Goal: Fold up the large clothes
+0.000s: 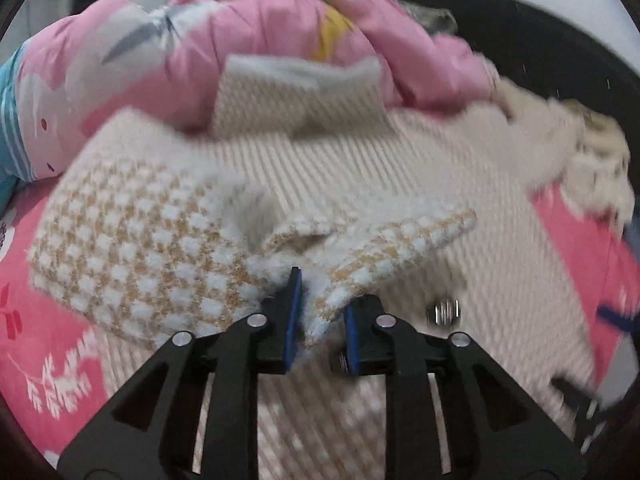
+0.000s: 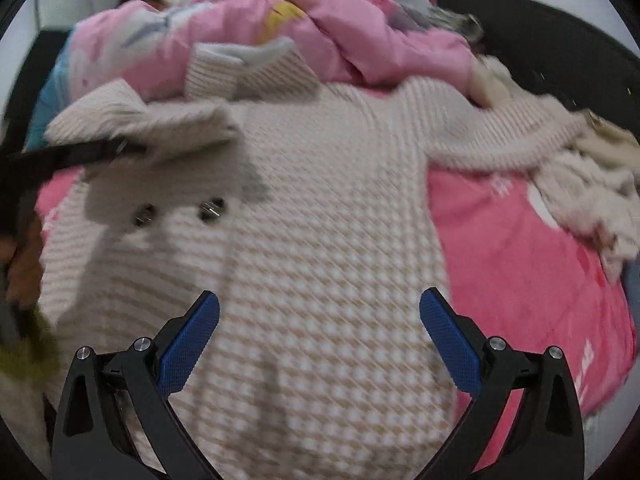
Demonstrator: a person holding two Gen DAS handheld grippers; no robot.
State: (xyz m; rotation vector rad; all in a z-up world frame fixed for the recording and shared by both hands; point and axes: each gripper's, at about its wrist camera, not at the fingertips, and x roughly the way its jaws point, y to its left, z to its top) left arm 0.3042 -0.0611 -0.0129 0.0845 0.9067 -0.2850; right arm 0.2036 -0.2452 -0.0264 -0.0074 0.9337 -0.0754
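Note:
A cream and tan houndstooth knit coat (image 1: 400,184) lies spread on a pink bed sheet (image 1: 52,340). My left gripper (image 1: 323,320) is shut on the cuff end of one coat sleeve (image 1: 140,248), which is held lifted and laid across the coat's front. The fabric corner sits between the blue pads (image 1: 295,312). In the right wrist view the coat (image 2: 320,200) fills the middle, with two metal buttons (image 2: 212,208) on its front. My right gripper (image 2: 320,312) hangs open above the coat's lower body with nothing between its fingers. The left gripper (image 2: 68,156) shows as a dark blur holding the sleeve (image 2: 140,120).
A bunched pink quilt (image 2: 340,28) lies behind the coat's collar. A fluffy cream garment (image 2: 592,200) sits at the right on the pink sheet (image 2: 520,260). A dark padded edge (image 2: 560,40) curves behind it. Blurred orange and green cloth (image 2: 24,280) is at the left edge.

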